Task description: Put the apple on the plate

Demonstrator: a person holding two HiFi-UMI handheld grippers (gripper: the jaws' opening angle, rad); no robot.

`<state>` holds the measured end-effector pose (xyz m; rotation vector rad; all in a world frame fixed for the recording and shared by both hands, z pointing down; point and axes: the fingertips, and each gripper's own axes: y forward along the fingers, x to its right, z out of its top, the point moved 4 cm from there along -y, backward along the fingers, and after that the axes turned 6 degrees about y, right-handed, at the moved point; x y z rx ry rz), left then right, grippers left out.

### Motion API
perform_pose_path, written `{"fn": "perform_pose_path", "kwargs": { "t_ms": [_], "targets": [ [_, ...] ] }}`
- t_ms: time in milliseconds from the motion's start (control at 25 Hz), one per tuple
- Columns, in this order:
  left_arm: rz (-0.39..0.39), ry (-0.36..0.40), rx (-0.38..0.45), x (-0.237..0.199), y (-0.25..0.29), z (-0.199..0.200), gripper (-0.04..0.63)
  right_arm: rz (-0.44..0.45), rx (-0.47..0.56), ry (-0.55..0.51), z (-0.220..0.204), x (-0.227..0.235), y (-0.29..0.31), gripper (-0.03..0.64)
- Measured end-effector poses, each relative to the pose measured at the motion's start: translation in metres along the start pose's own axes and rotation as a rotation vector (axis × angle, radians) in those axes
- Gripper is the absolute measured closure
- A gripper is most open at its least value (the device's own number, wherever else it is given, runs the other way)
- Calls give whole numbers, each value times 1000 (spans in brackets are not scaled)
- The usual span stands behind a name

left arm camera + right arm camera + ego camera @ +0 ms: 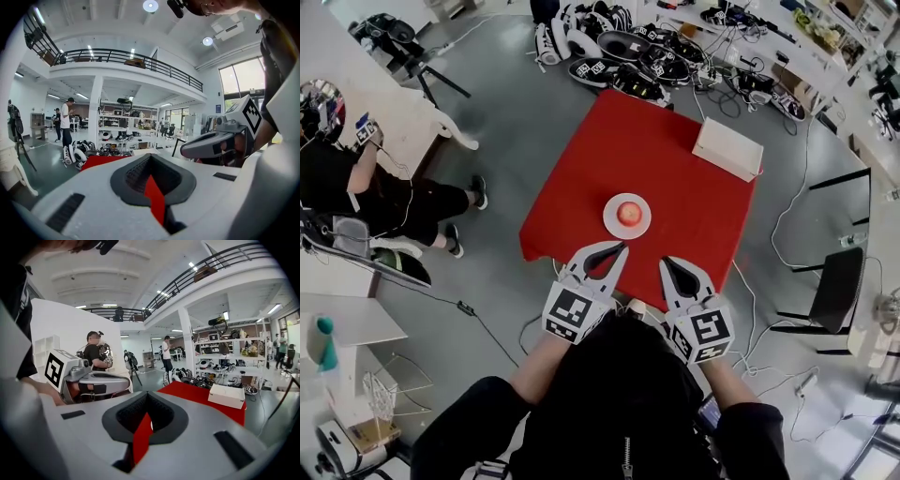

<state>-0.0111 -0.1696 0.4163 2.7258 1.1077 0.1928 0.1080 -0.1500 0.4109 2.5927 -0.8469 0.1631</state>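
In the head view a red apple [629, 214] sits on a small white plate [610, 223] near the front of the red table [675, 187]. My left gripper [621, 247] hangs just in front of the plate, shut and empty, its tips pointing at the plate's near rim. To its right my right gripper [667, 263] is shut too, holding nothing, over the table's front edge. In the left gripper view the jaws of the left gripper [151, 158] meet, with only red cloth in the slit. The right gripper [147, 397] looks the same in its own view. Neither gripper view shows the apple.
A white box [727, 148] lies at the table's far right corner. Helmets and cables [637, 56] litter the floor beyond the table. A person [366, 187] sits at the left, and a dark chair [836, 286] stands at the right.
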Motion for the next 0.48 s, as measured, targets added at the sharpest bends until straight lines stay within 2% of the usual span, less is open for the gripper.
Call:
{"fn": "perform_pose_path", "kwargs": {
  "t_ms": [480],
  "targets": [
    [-28, 10, -8, 6, 9, 8, 589, 1, -10, -6, 3, 7, 1, 607]
  ]
}}
